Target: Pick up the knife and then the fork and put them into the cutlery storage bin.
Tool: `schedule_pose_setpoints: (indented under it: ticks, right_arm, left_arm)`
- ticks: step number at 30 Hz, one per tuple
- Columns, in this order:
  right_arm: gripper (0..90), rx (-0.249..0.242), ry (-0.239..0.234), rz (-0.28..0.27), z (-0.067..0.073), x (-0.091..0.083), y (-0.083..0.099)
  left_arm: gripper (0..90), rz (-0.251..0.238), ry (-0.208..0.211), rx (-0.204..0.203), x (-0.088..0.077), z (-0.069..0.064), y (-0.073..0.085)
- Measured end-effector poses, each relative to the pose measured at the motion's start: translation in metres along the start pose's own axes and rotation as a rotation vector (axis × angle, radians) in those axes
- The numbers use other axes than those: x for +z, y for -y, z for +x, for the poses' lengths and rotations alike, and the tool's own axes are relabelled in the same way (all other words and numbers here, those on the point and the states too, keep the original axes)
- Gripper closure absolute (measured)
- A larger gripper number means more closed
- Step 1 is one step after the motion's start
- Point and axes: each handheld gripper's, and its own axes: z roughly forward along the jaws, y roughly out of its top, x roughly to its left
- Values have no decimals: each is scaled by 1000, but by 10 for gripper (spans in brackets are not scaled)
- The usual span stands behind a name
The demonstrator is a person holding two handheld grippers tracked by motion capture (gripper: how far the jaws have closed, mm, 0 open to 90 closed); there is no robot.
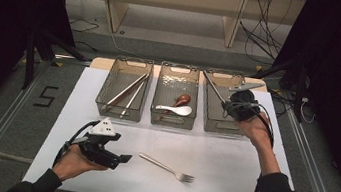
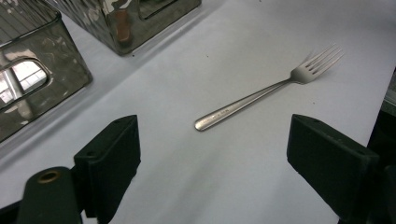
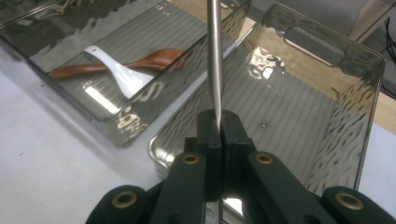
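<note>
Steel utensil handle [image 3: 215, 56] is pinched in the clenched right gripper [image 3: 218, 122] over the right-hand bin [image 3: 369, 116], where a slip could be caused by the thin hold, while the fork [image 2: 266, 95] is faced by the released left gripper [image 2: 212, 154].

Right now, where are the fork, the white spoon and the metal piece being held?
fork [image 1: 167, 167]: high view, mid-handle.
white spoon [image 1: 181, 110]: high view, bowl.
metal piece [image 3: 215, 56]: right gripper view, shaft above the jaws.
</note>
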Motion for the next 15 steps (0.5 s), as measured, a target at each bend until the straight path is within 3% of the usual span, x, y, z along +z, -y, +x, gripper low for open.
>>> schedule_pose_setpoints:
  ticks: [9,15]
  right_arm:
    - [893,58,34,25,-13,15,-9]
    - [893,88,46,38,-19,24,-14]
  left_arm:
    - [164,-32,-10,-13,-6,1,3]
    - [163,-26,-11,-14,-6,2,4]
